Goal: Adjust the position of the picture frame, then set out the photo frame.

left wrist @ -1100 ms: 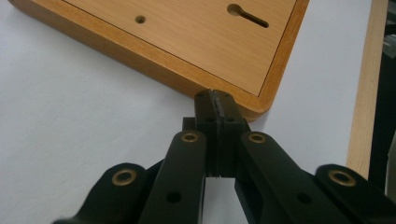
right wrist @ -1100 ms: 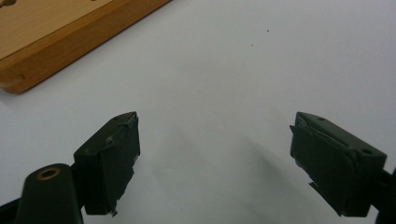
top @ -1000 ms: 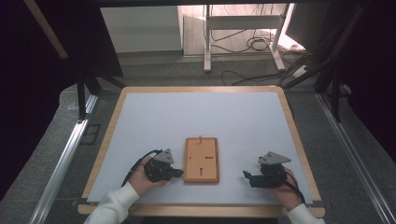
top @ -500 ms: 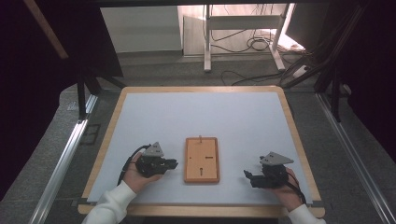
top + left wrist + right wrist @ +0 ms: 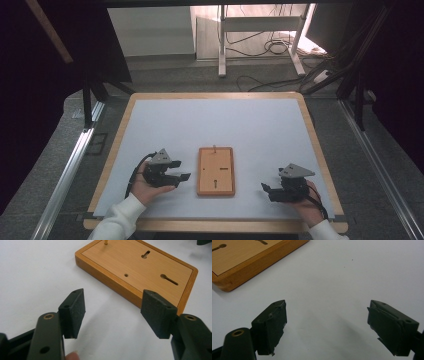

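1 wooden board [image 5: 216,171] is laid lengthwise away from the person; 2 grippers, left gripper [image 5: 181,177] just opened and right gripper [image 5: 264,188], are spread wide, empty.

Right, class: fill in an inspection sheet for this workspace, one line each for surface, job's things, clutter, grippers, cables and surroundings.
Surface: white mat in a wooden frame.
Job's things: wooden board flat on the mat between the two grippers, with two keyhole slots, a small hole and a brass pin standing at its far edge.
Clutter: nothing seen.
Grippers: left gripper has just been opening, jaws wide, nothing between them, beside the board and not touching it; right gripper open and empty, apart from the board.
Cables: black cable loops from the left gripper; more lie on the floor beyond.
Surroundings: metal rails at both sides, a white stand behind.
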`<state>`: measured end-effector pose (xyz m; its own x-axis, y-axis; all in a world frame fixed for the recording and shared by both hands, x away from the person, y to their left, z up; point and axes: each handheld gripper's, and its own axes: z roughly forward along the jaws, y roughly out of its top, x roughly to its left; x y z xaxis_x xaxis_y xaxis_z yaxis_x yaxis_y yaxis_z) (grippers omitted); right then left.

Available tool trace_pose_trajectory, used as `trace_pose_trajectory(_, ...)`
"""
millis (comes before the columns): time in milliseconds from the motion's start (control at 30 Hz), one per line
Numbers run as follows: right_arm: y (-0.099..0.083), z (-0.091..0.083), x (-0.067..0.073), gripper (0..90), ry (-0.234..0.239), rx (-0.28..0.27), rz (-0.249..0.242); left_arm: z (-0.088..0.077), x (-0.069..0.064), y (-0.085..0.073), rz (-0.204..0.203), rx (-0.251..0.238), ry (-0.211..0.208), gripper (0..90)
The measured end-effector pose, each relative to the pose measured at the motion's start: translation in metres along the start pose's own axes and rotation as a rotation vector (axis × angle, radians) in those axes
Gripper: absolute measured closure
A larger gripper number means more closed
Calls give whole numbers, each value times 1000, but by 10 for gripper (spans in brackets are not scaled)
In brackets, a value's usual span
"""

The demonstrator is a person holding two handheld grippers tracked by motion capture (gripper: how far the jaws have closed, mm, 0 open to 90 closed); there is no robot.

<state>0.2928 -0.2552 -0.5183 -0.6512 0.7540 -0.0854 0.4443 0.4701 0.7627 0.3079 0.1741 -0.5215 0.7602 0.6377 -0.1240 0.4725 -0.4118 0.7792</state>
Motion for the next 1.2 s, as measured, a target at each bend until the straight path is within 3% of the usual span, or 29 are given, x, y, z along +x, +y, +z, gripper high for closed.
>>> trace_pose_trajectory(433, 0, -3, 1, 157, 2, -17, -2, 9, 4, 15, 16, -21, -13, 332)
trace_pose_trajectory(633, -1, -4, 2, 157, 4, -21, 1, 17, 7, 32, 25, -35, -27, 334)
trace_pose_trajectory(1200, -1, -4, 3, 157, 12, -26, -5, 53, 9, 66, 58, 2, -15, 336)
